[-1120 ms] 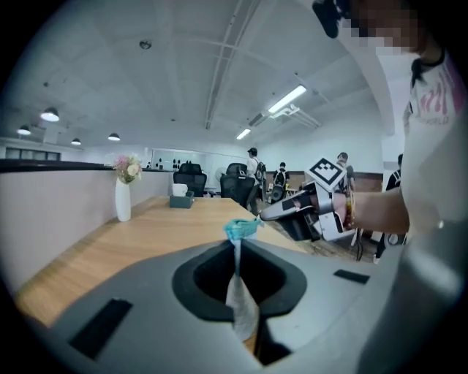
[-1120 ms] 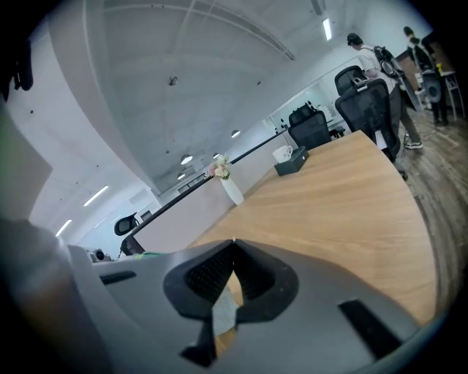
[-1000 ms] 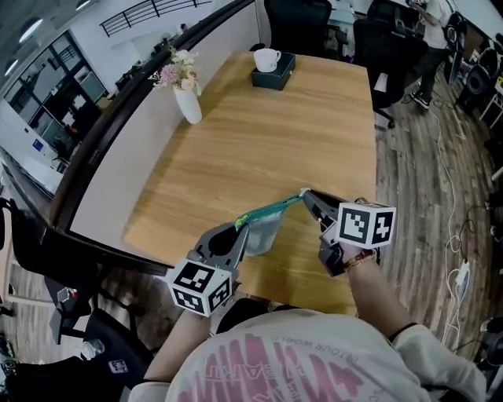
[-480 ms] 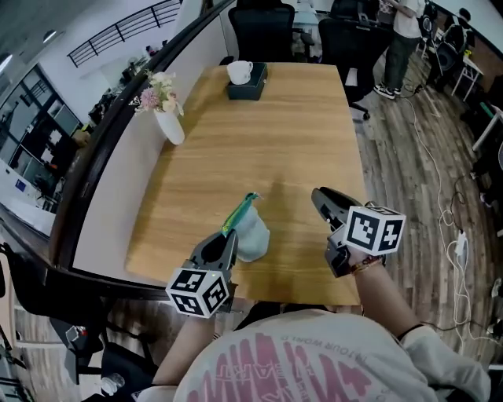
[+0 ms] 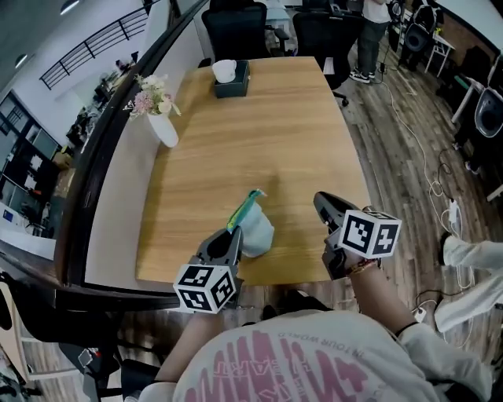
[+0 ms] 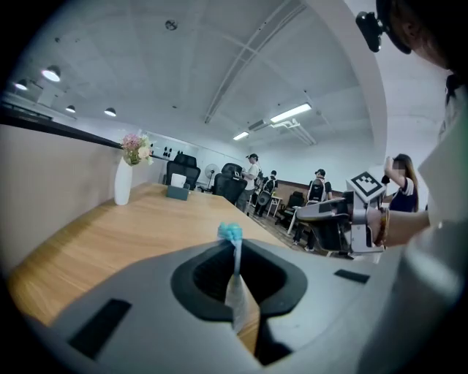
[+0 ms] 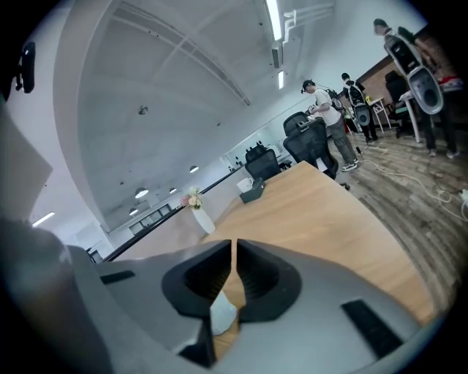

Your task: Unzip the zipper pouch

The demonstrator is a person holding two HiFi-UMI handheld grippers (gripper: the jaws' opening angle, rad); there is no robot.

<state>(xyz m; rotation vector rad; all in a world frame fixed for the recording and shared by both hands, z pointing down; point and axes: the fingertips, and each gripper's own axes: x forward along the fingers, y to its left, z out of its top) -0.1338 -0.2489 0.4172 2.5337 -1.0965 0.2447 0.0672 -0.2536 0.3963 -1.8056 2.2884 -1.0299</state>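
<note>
A pale translucent zipper pouch (image 5: 255, 229) with a green zipper (image 5: 243, 210) hangs slack near the wooden table's (image 5: 259, 133) front edge. My left gripper (image 5: 228, 238) is shut on the pouch's near edge. In the left gripper view the thin pouch edge (image 6: 235, 292) stands between the jaws of the left gripper (image 6: 235, 252), with the teal zipper end (image 6: 229, 232) above. My right gripper (image 5: 321, 201) is off to the right, apart from the pouch. Its jaws are closing to a thin slit with nothing between them. In the right gripper view the pouch (image 7: 221, 314) shows below the right gripper (image 7: 234, 252).
A white vase with flowers (image 5: 163, 126) stands at the table's left side. A dark box with a white cup (image 5: 229, 78) sits at the far end, with office chairs (image 5: 236, 23) behind. Cables lie on the floor at the right (image 5: 428, 169). People stand at the back.
A second ago the zipper was stretched between both grippers. The right gripper has let go and moved off to the right, and the pouch now hangs slack from the left gripper.
</note>
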